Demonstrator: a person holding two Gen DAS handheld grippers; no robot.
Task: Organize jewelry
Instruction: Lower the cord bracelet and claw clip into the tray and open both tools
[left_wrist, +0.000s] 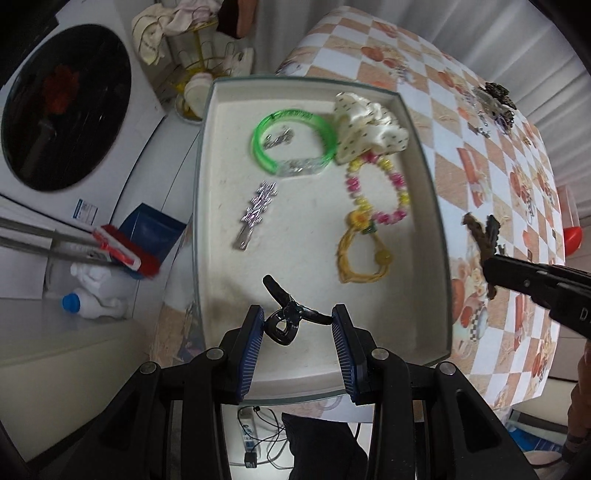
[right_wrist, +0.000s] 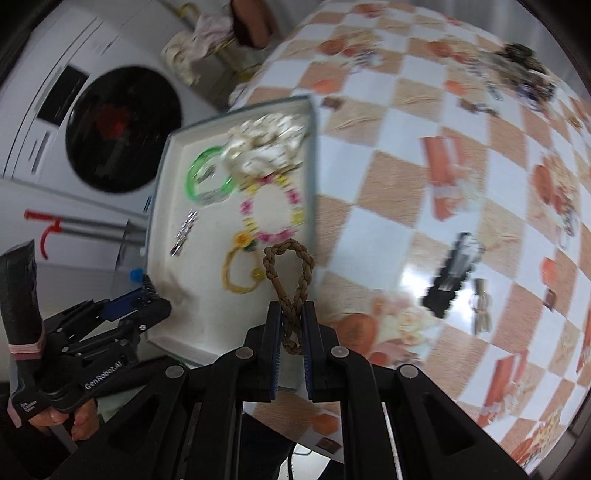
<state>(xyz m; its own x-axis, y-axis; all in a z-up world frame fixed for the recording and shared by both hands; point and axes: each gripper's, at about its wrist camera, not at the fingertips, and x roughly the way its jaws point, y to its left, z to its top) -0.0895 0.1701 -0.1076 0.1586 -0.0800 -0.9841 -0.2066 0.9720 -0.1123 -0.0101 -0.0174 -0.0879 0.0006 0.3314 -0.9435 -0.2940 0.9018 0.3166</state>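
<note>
Closest to you, your left gripper (left_wrist: 298, 334) is spread wide over the near end of the shallow white rectangular tray (left_wrist: 424, 184), with a small glossy black claw hair clip (left_wrist: 286, 319) sitting between the blue pads; can't tell if it's touching them. Your right gripper (right_wrist: 293, 332) is squeezed narrow on a brown braided cord loop (right_wrist: 290, 280), held up just beside the tray's right edge.

Further into the tray: a yellow cord bracelet (left_wrist: 364, 258), a silver sparkly hair clip (left_wrist: 255, 214), a pink-and-yellow beaded bracelet (left_wrist: 376, 192), then a translucent green plastic bangle (left_wrist: 293, 142) touching a cream dotted fabric scrunchie (left_wrist: 369, 125) at the far end.

The tray sits at the left edge of the table (right_wrist: 388, 177), which wears an orange-and-white checkered cloth. A black comb-style clip (right_wrist: 454, 273) lies on it to your right, and a dark jewelry heap (right_wrist: 524, 62) is at the far corner.

Beyond, a white front-loading washing machine (right_wrist: 122, 129) stands on the left with a red-handled broom (left_wrist: 125, 251) near it.
</note>
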